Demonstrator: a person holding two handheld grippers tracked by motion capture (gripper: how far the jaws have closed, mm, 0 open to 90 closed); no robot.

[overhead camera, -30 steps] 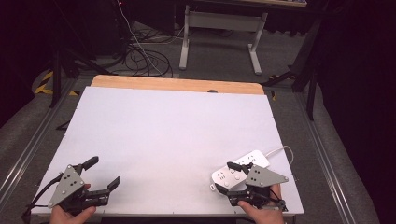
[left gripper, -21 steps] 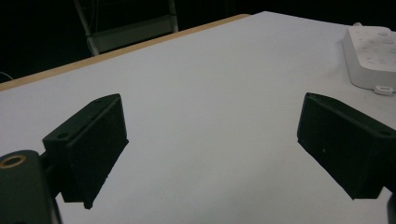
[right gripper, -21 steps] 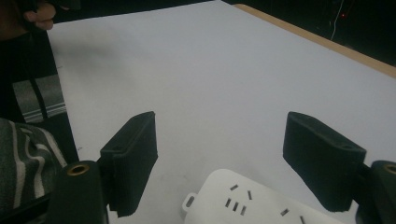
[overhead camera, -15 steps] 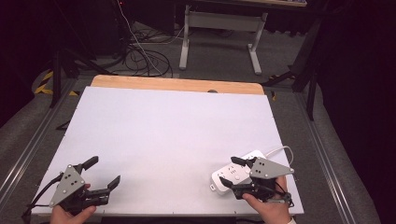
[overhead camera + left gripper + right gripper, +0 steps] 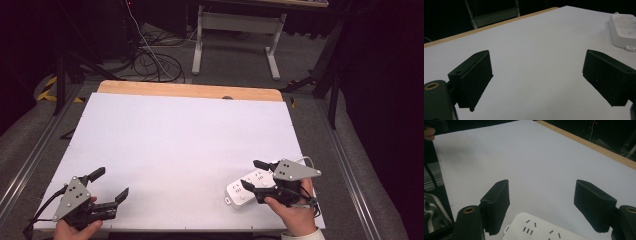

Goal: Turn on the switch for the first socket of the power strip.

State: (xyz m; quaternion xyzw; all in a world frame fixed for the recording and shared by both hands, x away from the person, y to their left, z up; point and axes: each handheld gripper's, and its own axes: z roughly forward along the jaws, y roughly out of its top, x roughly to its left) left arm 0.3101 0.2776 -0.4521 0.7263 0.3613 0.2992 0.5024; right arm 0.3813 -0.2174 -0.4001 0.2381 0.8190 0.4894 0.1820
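Observation:
A white power strip [image 5: 240,192] lies flat near the front right corner of the white table [image 5: 190,135]. My right gripper [image 5: 250,173] hovers just above the strip's near end, pointing left across the table. Its jaws have just been closing a little and still stand wide apart. In the right gripper view the power strip [image 5: 541,230] sits low between the jaws of the right gripper [image 5: 541,202], and the pads do not touch it. My left gripper [image 5: 113,181] rests at the front left, open over bare table. The left gripper view has the power strip [image 5: 624,27] beyond the left gripper [image 5: 537,72].
A thin white cable [image 5: 307,160] runs from the strip toward the table's right edge. A wooden strip [image 5: 190,90] borders the far side. Beyond it stand a desk frame [image 5: 235,30] and floor cables [image 5: 150,60]. Metal rails run along both table sides.
My right gripper has lifted and shifted a little farther over the power strip, with its jaws slightly narrower. The left gripper has stayed put.

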